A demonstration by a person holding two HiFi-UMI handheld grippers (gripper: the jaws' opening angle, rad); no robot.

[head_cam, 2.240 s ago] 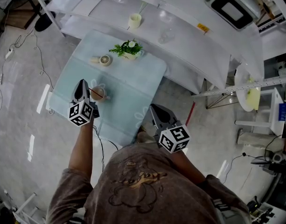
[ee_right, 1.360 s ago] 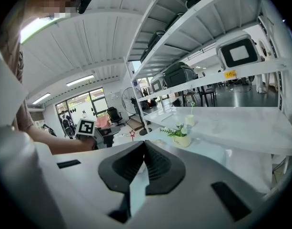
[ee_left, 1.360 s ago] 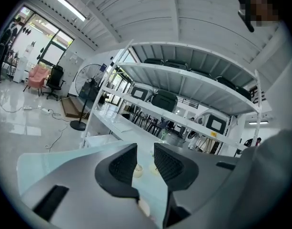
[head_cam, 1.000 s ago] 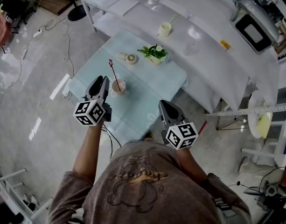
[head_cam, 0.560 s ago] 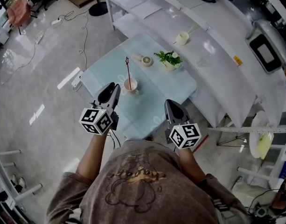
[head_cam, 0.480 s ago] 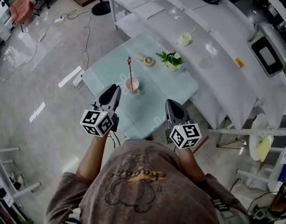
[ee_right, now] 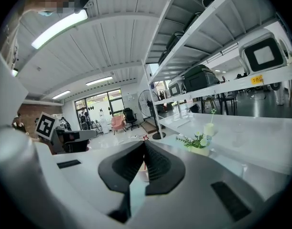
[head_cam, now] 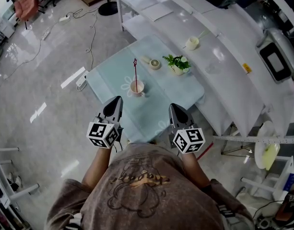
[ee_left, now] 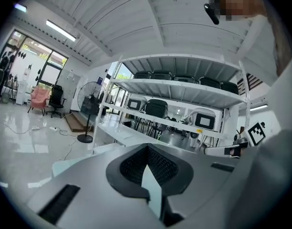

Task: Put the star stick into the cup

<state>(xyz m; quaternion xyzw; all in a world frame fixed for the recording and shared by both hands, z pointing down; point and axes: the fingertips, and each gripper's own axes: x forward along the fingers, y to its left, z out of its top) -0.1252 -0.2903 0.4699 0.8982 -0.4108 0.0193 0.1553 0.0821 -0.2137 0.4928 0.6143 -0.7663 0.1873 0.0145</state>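
The red star stick (head_cam: 135, 73) stands upright in the pale cup (head_cam: 136, 87) on the light blue table (head_cam: 178, 87). My left gripper (head_cam: 117, 99) hangs near the table's front left edge, short of the cup, with its jaws shut on nothing. My right gripper (head_cam: 173, 106) hovers at the front right edge, also shut and empty. In the right gripper view the stick's red star (ee_right: 146, 138) shows just over the right gripper (ee_right: 145, 143). The left gripper view has the left gripper (ee_left: 146, 147) pointing up at shelves, with neither cup nor stick in sight.
A small fan (head_cam: 155, 64) and a potted plant (head_cam: 177, 63) sit at the table's far side. On the long white bench (head_cam: 233, 95) behind stand a cup with a green stick (head_cam: 192, 42) and a glass (head_cam: 211, 67). A power strip (head_cam: 81, 81) and cables lie on the floor at left.
The left gripper was at the cup with the stick; it has let go and drawn back toward the person. The stick stays in the cup. The right gripper barely moved.
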